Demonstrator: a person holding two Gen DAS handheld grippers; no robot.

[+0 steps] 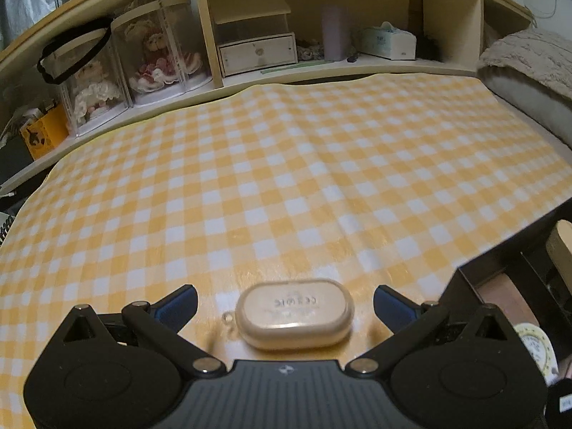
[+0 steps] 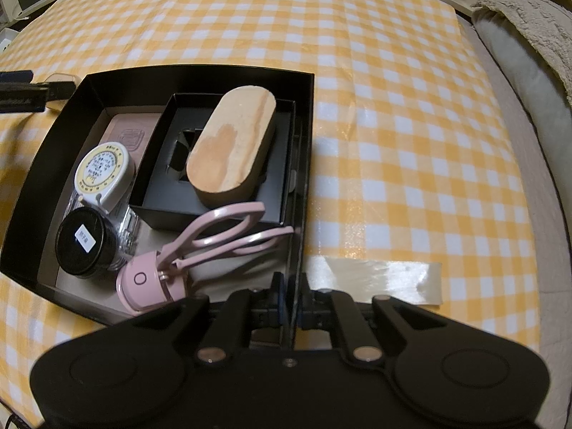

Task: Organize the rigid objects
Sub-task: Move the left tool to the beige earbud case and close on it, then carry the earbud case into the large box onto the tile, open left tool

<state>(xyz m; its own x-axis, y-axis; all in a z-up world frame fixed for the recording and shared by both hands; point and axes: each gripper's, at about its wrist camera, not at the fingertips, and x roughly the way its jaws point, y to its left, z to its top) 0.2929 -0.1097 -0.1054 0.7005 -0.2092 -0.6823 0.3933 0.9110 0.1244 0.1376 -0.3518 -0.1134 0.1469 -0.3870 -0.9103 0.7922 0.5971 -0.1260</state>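
Straddling a small beige oval case (image 1: 295,316), the left tongs (image 1: 286,307) stand wide open, their blue pads (image 1: 177,307) well clear of it on either side and holding nothing. The case lies flat on the yellow checked cloth (image 1: 286,178) covering the desk, just left of the black box (image 2: 200,82) that collects the other items.

The right tongs (image 2: 290,304) are pinched shut on the box's near right wall, apparently steadying it. Inside sit a wooden oval block (image 2: 232,139) tilted across a smaller black tray (image 2: 168,193), a pink eyelash curler (image 2: 200,246), a round black jar (image 2: 84,243) and a cream round tape measure (image 2: 102,169).

Several things could go wrong from here. The case looks smooth and rounded, so pads closing off-centre or too high may squeeze it out forward across the slick cloth. A small loop (image 1: 228,318) at its left end could snag a pad. The cloth itself may bunch if the pads drag on it. The box is already crowded, so the case could land on the curler handles and slide. A thin cardboard wall may also buckle under the right grip.
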